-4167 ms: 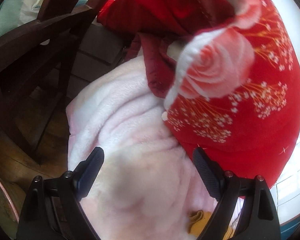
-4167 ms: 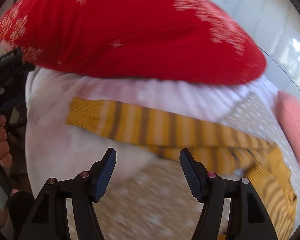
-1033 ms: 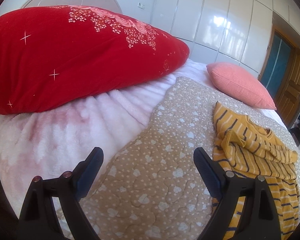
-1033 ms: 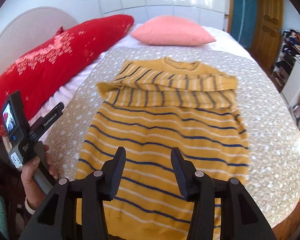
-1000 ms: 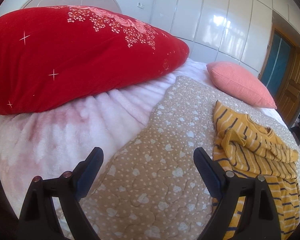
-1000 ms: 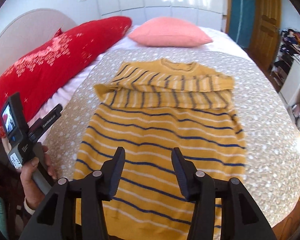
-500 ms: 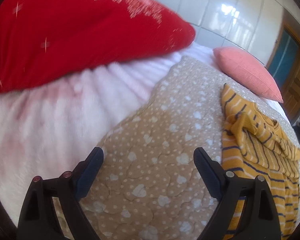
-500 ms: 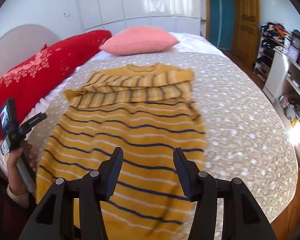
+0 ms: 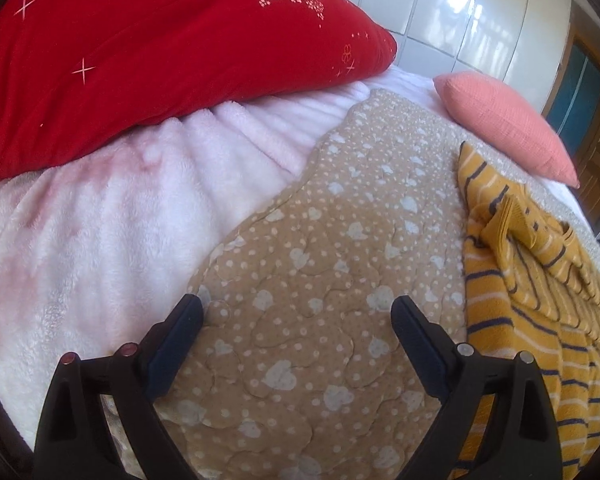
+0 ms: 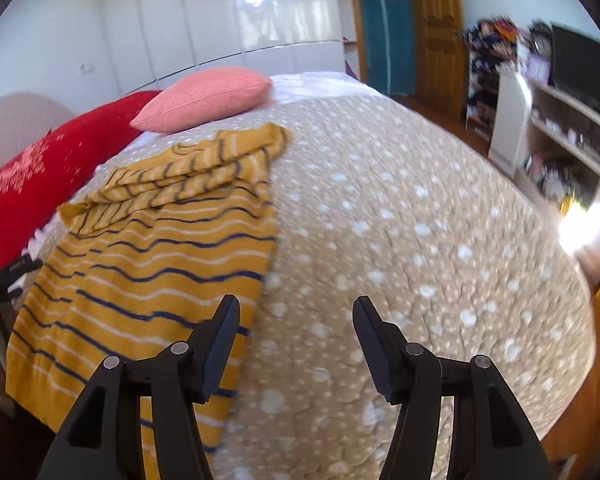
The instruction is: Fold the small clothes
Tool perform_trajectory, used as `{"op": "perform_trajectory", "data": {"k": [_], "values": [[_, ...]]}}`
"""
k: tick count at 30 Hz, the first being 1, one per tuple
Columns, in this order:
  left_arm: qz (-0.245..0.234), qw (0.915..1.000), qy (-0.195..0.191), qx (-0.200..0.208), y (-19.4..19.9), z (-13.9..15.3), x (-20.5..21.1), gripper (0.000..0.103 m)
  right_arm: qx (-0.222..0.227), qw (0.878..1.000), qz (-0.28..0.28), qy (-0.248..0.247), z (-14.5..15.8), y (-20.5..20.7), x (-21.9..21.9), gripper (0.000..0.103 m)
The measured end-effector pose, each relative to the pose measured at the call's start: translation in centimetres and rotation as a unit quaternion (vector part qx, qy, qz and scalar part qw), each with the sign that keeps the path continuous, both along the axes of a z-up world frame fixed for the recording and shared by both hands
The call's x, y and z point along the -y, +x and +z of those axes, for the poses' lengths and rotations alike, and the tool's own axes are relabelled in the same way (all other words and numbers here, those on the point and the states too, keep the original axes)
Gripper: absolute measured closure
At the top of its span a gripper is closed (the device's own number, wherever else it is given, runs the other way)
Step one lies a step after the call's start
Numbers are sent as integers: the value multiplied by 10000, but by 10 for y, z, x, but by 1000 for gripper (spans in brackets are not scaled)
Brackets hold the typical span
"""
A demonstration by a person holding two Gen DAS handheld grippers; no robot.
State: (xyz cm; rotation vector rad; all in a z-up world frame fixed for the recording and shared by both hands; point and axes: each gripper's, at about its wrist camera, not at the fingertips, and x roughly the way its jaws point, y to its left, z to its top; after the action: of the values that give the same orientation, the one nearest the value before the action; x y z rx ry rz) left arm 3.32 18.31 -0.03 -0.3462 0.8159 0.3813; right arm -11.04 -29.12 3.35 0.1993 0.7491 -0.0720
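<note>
- Swung my right gripper (image 10: 296,320) rightward vs 0.5 s ago; sweater (image 10: 152,256) now sits left of it, not centred.
- Right jaws wide, nothing held, over quilt (image 10: 400,220) at sweater's right edge.
- My left gripper (image 9: 296,320) wide too, empty, over quilt left of sweater.
- Sweater flat, sleeves folded across chest, just below pink cushion (image 10: 204,98).
- Red pillow (image 9: 152,52) farther left of sweater.

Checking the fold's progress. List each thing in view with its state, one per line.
Striped sweater: flat on quilt, sleeves folded across chest.
Left gripper: open, empty, above quilt.
Right gripper: open, empty, beside sweater's edge.
Quilt: spread over bed.
Pink cushion: lying beyond the sweater's collar.
Red pillow: resting on pink blanket.
</note>
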Motion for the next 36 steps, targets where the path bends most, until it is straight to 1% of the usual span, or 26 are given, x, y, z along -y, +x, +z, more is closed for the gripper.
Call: {"op": "perform_trajectory", "data": {"k": [3,5,8,15,18,20,23,25,26,27,28,29,30,31,32,33,34,35,36], "values": [[-1,9992,300,-251,6,-2,8,8,15,9998,-95,191,-14,3,14,39],[4,9982,462,-374,9,-3,12,8,10,9995,-156,283,-20,5,20,35],[32,9975,553,-441,11,-3,13,6,108,9989,-138,439,-31,5,26,32],[58,9963,678,-523,12,-4,15,5,414,9991,-31,49,-39,0,14,24],[54,9963,669,-531,12,-5,16,5,578,9983,-28,83,-43,-1,10,17],[51,9964,653,-530,12,-5,16,4,576,9983,-2,-48,-44,0,5,13],[-40,9963,589,-617,13,-7,16,4,367,9981,81,-484,-46,7,-7,10],[-214,9955,457,-802,13,-4,14,4,255,9981,97,-547,-46,10,-8,9],[-290,9961,235,-798,6,2,14,4,165,9985,122,-499,-44,13,-6,9],[-360,9970,13,-691,1,7,13,4,91,9989,150,-436,-43,14,-4,9],[-541,9966,-434,-456,-13,16,13,4,13,9992,182,-360,-41,15,-2,9],[-730,9937,-797,-296,-24,23,15,4,-94,9994,217,-238,-38,15,2,9],[-885,9902,-1062,-188,-34,29,17,4,-143,9996,228,-131,-36,14,4,9],[-999,9872,-1239,-110,-43,34,20,4,-181,9995,242,96,-32,12,8,10],[-1151,9831,-1424,-24,-55,39,26,4,-173,9989,269,329,-29,9,12,12],[-1298,9795,-1541,15,-64,42,32,4,-117,9966,376,720,-25,4,18,15],[-1481,9754,-1631,55,-73,43,41,4,-76,9947,446,923,-23,1,20,21],[-1744,9696,-1715,92,-84,42,53,4,-16,9906,601,1227,-20,-5,21,27],[-1879,9665,-1747,85,-87,41,60,4,3,9889,678,1324,-19,-7,20,29]]}}
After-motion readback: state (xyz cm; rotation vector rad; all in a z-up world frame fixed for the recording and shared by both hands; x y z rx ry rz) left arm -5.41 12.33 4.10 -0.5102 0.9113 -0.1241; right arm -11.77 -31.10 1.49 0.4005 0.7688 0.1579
